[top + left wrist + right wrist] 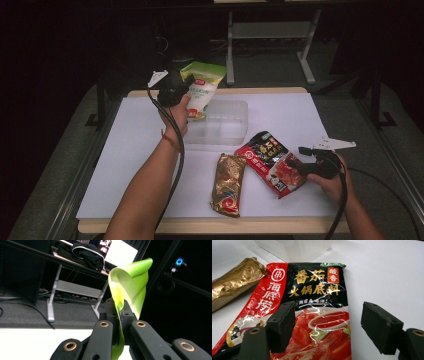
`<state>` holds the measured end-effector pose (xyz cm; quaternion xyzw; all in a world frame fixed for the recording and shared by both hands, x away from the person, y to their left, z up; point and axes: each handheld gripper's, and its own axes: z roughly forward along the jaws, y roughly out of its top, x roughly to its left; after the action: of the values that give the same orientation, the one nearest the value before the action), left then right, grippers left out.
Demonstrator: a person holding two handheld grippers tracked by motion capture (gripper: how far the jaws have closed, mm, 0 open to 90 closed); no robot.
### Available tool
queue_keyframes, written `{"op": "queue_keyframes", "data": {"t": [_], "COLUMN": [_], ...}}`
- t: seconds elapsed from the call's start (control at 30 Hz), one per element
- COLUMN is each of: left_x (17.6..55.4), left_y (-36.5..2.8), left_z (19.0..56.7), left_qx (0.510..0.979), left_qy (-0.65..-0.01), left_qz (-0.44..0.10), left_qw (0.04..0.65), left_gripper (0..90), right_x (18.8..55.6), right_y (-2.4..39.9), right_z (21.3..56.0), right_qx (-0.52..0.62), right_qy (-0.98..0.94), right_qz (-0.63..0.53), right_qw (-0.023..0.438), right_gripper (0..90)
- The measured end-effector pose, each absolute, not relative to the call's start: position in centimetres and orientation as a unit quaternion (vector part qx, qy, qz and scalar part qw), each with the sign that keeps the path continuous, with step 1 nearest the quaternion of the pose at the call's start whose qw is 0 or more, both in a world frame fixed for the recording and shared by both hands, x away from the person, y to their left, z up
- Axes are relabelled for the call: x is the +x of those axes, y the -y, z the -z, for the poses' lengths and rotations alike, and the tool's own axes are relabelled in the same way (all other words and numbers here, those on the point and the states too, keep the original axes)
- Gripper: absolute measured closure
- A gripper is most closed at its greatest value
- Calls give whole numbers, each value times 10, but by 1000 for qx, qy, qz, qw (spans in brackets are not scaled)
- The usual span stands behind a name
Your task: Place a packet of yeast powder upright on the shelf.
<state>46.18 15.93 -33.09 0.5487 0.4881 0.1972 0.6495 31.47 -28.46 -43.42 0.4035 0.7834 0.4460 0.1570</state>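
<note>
Where white table (140, 150) ends, grey floor (345, 107), dark room.

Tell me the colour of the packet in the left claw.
Bright green top over a white body, on the packet; the high view shows it best.

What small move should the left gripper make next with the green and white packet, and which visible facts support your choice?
Probably lower the green and white packet into the clear plastic box and let go. The left gripper is shut on the packet's edge and holds it above the box's near-left corner, while the box looks unfilled. The right gripper waits open at the red packet.
</note>
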Motion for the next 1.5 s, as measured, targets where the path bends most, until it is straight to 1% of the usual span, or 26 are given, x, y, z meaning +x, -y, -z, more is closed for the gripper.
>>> {"op": "queue_keyframes", "data": {"t": [0.2, 0.27, 0.37, 0.43, 0.5, 0.53, 0.7, 0.73, 0.8, 0.83, 0.87, 0.93, 0.97, 1.03, 1.1, 1.17, 1.2, 1.23, 1.27, 1.33, 1.37, 1.5], "left_x": [463, 465, 466, 466, 467, 467, 461, 460, 459, 459, 458, 455, 455, 460, 463, 471, 472, 473, 472, 470, 468, 467], "left_y": [-145, -139, -135, -135, -137, -138, -141, -141, -141, -138, -134, -128, -128, -131, -135, -144, -147, -150, -151, -150, -149, -152], "left_z": [341, 341, 334, 329, 320, 318, 302, 301, 304, 304, 303, 297, 296, 295, 298, 313, 320, 327, 331, 335, 335, 338], "left_qx": [586, 618, 659, 678, 699, 700, 661, 658, 642, 646, 654, 675, 680, 684, 689, 692, 696, 692, 693, 700, 706, 716], "left_qy": [-472, -465, -448, -439, -425, -426, -462, -461, -479, -483, -473, -440, -432, -423, -416, -418, -419, -414, -407, -391, -384, -374], "left_qz": [-180, -169, -177, -188, -181, -178, -159, -162, -148, -135, -139, -169, -175, -164, -174, -135, -134, -116, -110, -102, -107, -106], "left_qw": [633, 611, 578, 558, 546, 545, 570, 573, 580, 576, 574, 568, 567, 571, 567, 573, 567, 579, 584, 589, 585, 580], "left_gripper": [883, 870, 860, 880, 893, 895, 893, 893, 893, 893, 892, 893, 893, 893, 893, 893, 892, 892, 891, 890, 890, 891], "right_x": [314, 314, 314, 314, 314, 314, 315, 316, 316, 316, 316, 316, 316, 315, 315, 315, 314, 314, 314, 314, 314, 314], "right_y": [282, 282, 283, 283, 283, 283, 283, 282, 282, 282, 282, 282, 281, 282, 282, 282, 282, 283, 283, 283, 283, 282], "right_z": [434, 434, 434, 435, 435, 435, 436, 436, 436, 436, 436, 437, 437, 436, 436, 435, 435, 434, 434, 435, 435, 434], "right_qx": [401, 400, 400, 401, 402, 402, 403, 404, 400, 400, 400, 400, 400, 399, 399, 399, 399, 397, 397, 398, 399, 397], "right_qy": [-786, -787, -788, -788, -788, -789, -790, -790, -792, -792, -792, -793, -793, -793, -793, -792, -791, -792, -792, -791, -790, -791], "right_qz": [-443, -442, -440, -440, -440, -439, -435, -434, -434, -434, -434, -433, -433, -433, -433, -436, -437, -437, -437, -438, -437, -438], "right_qw": [157, 156, 158, 157, 156, 156, 155, 155, 156, 155, 153, 154, 154, 153, 154, 156, 156, 156, 157, 157, 156, 158], "right_gripper": [270, 269, 269, 270, 270, 270, 268, 268, 267, 266, 266, 266, 266, 265, 265, 265, 265, 265, 265, 265, 266, 266]}}
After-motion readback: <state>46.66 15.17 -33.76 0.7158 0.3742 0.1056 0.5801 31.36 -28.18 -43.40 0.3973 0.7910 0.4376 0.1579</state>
